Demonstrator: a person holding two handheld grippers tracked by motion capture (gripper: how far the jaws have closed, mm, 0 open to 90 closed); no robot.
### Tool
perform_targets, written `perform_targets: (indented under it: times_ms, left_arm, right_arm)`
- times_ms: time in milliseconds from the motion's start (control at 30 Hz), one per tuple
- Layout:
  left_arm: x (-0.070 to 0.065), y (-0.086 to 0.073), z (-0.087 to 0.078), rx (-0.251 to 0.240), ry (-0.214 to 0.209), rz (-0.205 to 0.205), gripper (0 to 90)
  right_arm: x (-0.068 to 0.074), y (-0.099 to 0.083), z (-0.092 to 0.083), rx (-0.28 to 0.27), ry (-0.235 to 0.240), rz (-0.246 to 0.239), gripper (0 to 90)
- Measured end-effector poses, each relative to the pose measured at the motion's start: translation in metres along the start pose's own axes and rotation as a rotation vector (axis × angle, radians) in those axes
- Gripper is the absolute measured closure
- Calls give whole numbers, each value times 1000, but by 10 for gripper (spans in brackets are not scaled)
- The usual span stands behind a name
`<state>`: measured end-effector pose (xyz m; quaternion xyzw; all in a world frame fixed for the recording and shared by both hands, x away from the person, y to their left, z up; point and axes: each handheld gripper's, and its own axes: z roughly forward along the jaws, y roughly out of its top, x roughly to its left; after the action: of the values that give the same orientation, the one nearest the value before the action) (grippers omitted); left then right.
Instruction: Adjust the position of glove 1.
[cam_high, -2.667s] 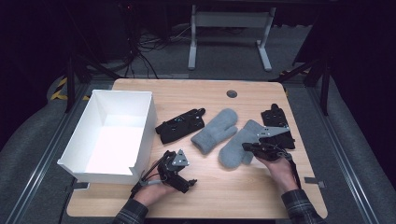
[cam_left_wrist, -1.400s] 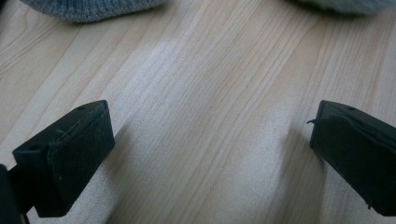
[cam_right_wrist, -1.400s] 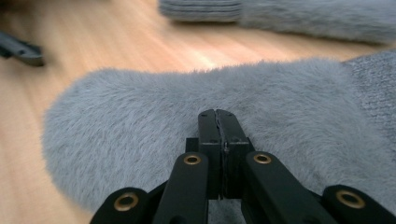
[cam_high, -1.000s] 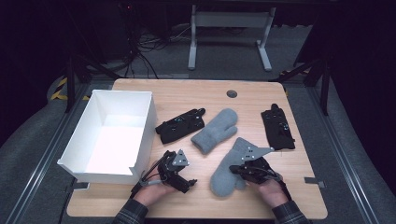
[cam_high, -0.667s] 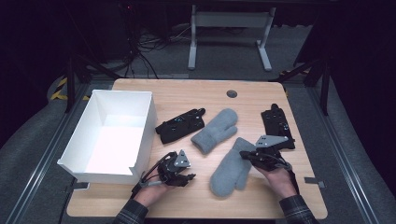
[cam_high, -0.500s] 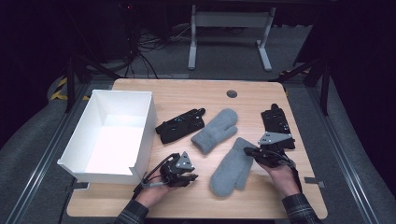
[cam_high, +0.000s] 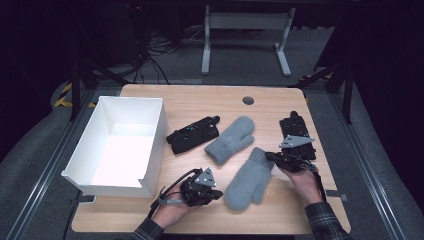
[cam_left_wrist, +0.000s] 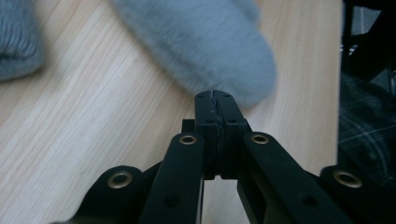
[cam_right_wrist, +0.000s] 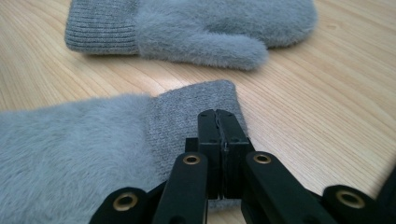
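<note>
Two grey mittens lie mid-table. At the rounded end of the nearer mitten (cam_high: 247, 180) (cam_left_wrist: 201, 42) my left gripper (cam_high: 220, 194) (cam_left_wrist: 215, 95) has just been closing; its jaws now meet, pinching the fuzzy edge. At the other end, my right gripper (cam_high: 270, 156) (cam_right_wrist: 217, 114) is shut on this mitten's (cam_right_wrist: 84, 140) ribbed cuff. The farther mitten (cam_high: 230, 140) (cam_right_wrist: 196, 28) lies flat just beyond, untouched.
A white open box (cam_high: 156, 135) stands at the table's left. One black glove (cam_high: 192, 134) lies beside the box, another (cam_high: 295, 130) near the right edge behind my right gripper. A dark round hole (cam_high: 248, 100) sits at the back of the wooden table (cam_high: 200, 102).
The nearer mitten was drawn toward the front edge by my right gripper, which then shifted back and right. My left gripper slid right to the mitten's rounded end.
</note>
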<state>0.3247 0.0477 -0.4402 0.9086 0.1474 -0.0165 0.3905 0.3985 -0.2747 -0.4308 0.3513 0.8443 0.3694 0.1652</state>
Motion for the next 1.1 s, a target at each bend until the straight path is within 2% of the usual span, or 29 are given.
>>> perform_targets:
  times_ms: [167, 233, 333, 433, 500, 567, 633, 667, 733, 800, 833, 933, 967, 1033, 1100]
  left_arm:
    - [-6, 16, 16, 8, -22, 33, 896]
    - [-7, 19, 25, 34, -18, 42, 896]
    - [-3, 19, 36, 73, -6, 33, 897]
    - [-1, 19, 36, 73, -2, 24, 898]
    - [3, 18, 34, 76, 21, 19, 898]
    - [7, 17, 33, 70, 21, 9, 898]
    - [12, 17, 31, 70, 20, -21, 898]
    - [15, 17, 31, 67, 18, -17, 897]
    - [20, 16, 30, 65, 29, -35, 898]
    - [21, 17, 29, 76, 42, -33, 897]
    - [25, 20, 27, 80, 76, -24, 897]
    - [31, 21, 27, 79, 83, -34, 897]
    - [37, 21, 27, 74, 86, -51, 898]
    - [39, 21, 27, 72, 88, -61, 898]
    - [42, 24, 27, 78, 100, -59, 898]
  right_arm:
    - [-1, -1, 7, 23, 4, 0, 900]
    - [-2, -1, 8, 31, 6, -1, 900]
    - [-1, -3, 9, 42, 6, -5, 900]
    - [-1, -4, 9, 52, 4, -10, 900]
    - [-1, -5, 7, 64, 2, -9, 900]
    - [0, -7, 4, 75, 0, -11, 900]
    - [2, -10, 0, 84, 0, -6, 900]
    - [3, -11, -2, 86, -1, -4, 900]
    - [5, -14, -7, 97, 0, -8, 900]
    - [7, -17, -11, 102, 3, -7, 900]
    - [8, -19, -14, 107, 5, -7, 900]
    - [10, -22, -18, 108, 6, -9, 900]
    - [12, -25, -21, 111, 7, -13, 900]
    - [15, -27, -24, 118, 16, -11, 900]
    - [16, -28, -26, 121, 20, -17, 900]
